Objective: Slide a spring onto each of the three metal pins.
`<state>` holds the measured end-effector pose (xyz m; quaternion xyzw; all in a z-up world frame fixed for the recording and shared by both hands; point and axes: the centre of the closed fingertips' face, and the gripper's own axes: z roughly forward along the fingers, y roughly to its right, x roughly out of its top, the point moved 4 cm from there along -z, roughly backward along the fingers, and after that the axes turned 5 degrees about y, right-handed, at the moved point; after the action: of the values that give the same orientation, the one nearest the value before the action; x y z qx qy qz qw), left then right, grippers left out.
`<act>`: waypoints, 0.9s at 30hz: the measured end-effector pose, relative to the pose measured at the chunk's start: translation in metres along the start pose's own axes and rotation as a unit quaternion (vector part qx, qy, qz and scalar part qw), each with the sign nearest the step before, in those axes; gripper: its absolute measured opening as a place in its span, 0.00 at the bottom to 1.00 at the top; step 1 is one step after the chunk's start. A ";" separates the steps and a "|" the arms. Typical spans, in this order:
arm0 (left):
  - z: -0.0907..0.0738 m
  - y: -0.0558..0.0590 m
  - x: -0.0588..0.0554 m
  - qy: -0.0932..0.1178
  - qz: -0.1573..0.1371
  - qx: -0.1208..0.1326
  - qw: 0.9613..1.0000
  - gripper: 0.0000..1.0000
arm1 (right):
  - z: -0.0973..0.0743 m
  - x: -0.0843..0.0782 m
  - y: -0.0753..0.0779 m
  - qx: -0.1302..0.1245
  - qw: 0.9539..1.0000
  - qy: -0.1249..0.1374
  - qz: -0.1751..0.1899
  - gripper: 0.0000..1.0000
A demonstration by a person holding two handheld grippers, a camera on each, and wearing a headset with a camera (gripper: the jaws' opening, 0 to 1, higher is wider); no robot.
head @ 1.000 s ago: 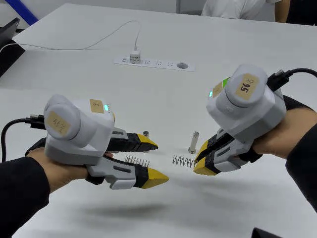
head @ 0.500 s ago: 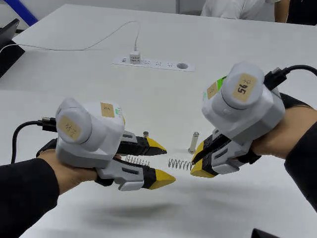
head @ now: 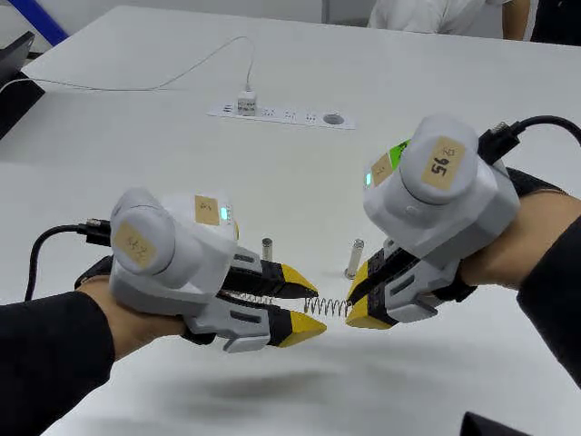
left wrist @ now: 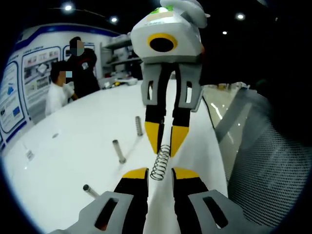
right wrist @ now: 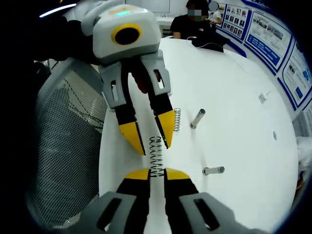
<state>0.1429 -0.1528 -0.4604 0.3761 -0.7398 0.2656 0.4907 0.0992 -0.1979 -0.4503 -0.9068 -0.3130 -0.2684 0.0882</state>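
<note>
Spring (head: 329,306): light, bendy; I'd hold one end.
Right gripper (right wrist: 157,174): pinching its near end.
Left gripper (left wrist: 160,174): jaws apart around far end.

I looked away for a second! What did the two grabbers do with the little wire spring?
The yellow-tipped left gripper moved right, and the right gripper brought the thin coiled metal spring left, so its free end sits between the left one's open jaws. The two upright metal pins stayed put.

White table (head: 136,173) carrying, at its far side, a power strip (head: 281,115) with one plug (head: 247,102) and white cable (head: 172,82); nearer, an upright pin (head: 267,248), a second pin (head: 355,259), and a spring (right wrist: 177,119) lying near the first
</note>
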 end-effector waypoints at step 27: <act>0.002 0.002 -0.004 -0.011 0.017 -0.005 1.000 0.12 | -0.013 0.021 -0.005 -0.002 1.000 0.014 -0.019 0.12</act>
<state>0.1408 -0.1519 -0.4653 0.3639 -0.7525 0.2665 0.4799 0.1043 -0.1874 -0.4285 -0.8969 -0.3286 -0.2833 0.0857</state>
